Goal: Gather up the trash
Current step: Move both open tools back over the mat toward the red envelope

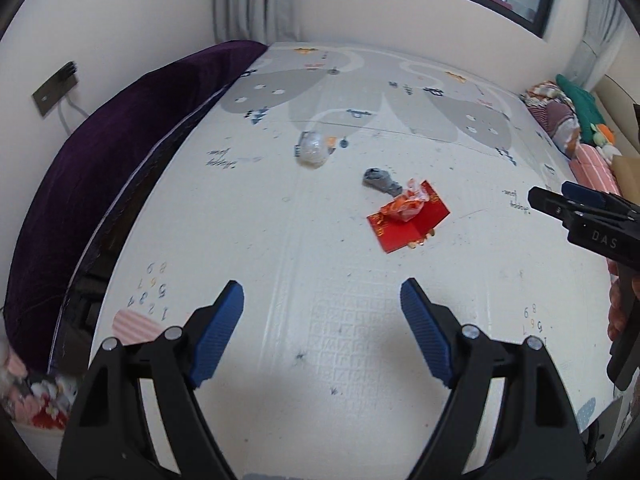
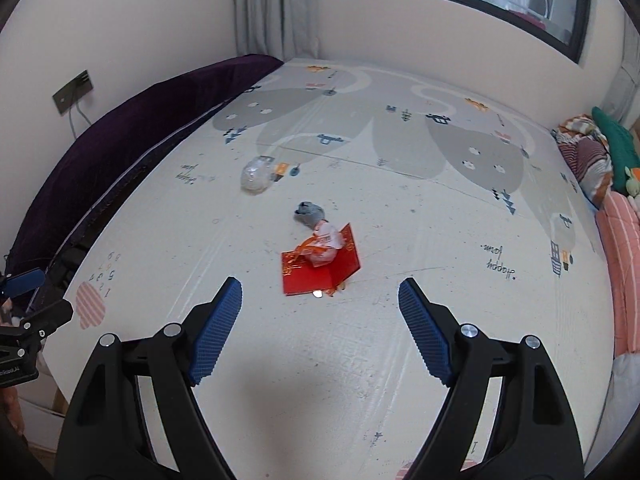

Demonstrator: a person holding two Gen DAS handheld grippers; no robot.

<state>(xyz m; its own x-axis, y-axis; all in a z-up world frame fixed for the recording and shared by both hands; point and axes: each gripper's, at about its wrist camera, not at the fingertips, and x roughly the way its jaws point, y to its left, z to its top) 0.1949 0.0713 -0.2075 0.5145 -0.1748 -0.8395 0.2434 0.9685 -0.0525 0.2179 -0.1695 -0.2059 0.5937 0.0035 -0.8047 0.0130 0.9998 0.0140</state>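
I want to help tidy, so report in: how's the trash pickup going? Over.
Left gripper and right gripper open, empty. Red card, wrapper, grey scrap, clear bag on mat. Nothing in the way.

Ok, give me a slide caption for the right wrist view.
Open right tool above a play mat strewn with trash: red envelope, grey scrap, clear wrapper.

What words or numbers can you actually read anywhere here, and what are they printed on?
"DAS": on the right gripper, seen from the left camera.
"happy" with a second word under it, upside down: on the play mat.
Scattered digits, "1 2 3 4 5" among them: on the mat's near corner.
Gold print on the red envelope: too blurred.
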